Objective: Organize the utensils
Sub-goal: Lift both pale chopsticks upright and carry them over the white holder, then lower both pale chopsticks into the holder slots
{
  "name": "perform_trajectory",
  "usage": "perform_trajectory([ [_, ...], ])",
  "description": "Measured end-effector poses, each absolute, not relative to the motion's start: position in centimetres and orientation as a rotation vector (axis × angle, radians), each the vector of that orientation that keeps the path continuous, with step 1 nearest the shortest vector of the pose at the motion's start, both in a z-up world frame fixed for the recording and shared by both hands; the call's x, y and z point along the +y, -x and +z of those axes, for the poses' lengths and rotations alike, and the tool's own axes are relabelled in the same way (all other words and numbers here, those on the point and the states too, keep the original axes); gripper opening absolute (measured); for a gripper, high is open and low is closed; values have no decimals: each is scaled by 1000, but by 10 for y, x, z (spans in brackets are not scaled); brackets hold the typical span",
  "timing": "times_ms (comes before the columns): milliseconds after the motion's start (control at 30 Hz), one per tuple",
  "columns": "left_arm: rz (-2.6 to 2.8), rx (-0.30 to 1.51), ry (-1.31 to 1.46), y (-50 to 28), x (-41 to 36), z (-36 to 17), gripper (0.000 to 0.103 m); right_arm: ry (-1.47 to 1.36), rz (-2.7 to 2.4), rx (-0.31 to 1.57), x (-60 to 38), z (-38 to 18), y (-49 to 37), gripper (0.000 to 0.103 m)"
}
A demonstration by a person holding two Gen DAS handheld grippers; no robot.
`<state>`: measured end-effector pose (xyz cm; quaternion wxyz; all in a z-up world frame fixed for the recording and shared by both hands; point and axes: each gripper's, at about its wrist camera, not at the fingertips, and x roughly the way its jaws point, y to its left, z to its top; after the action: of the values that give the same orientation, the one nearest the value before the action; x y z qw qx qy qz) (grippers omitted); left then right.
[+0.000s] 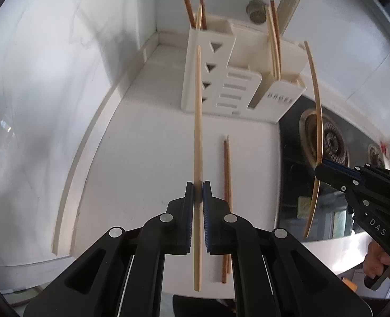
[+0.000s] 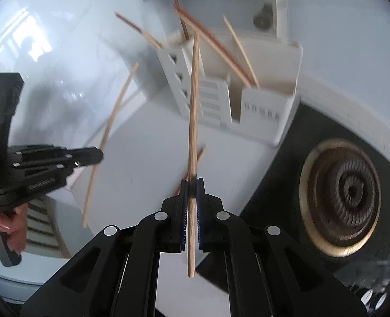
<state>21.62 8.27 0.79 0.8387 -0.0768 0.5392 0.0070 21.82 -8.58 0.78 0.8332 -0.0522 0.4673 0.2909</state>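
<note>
Kitchen: gas burner [image 2: 340, 192], utensil holder [image 1: 237, 74].

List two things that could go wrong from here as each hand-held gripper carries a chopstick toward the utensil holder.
1. The left hand-held gripper pinches its light chopstick low on the shaft, so the long free end might swing and miss the white utensil holder.
2. The right hand-held gripper holds another chopstick; the holder's slots already hold leaning chopsticks that might block or get knocked.
</note>
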Motion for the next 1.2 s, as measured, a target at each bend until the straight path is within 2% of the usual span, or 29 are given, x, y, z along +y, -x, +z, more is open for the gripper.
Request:
perform_trajectory([
  [133, 6, 1105, 155, -220, 79, 15, 6, 128, 629, 901, -85, 23, -220, 7],
  [333, -9, 1014, 142, -226, 72, 38, 6, 109, 612, 861, -87, 29, -234, 7],
  [533, -27, 853, 121, -239, 69, 72, 6, 83, 575, 766, -98, 49, -248, 7],
  [1200, -20, 521, 271, -303, 79, 134, 6, -20, 564, 561, -130, 100, -315, 7],
])
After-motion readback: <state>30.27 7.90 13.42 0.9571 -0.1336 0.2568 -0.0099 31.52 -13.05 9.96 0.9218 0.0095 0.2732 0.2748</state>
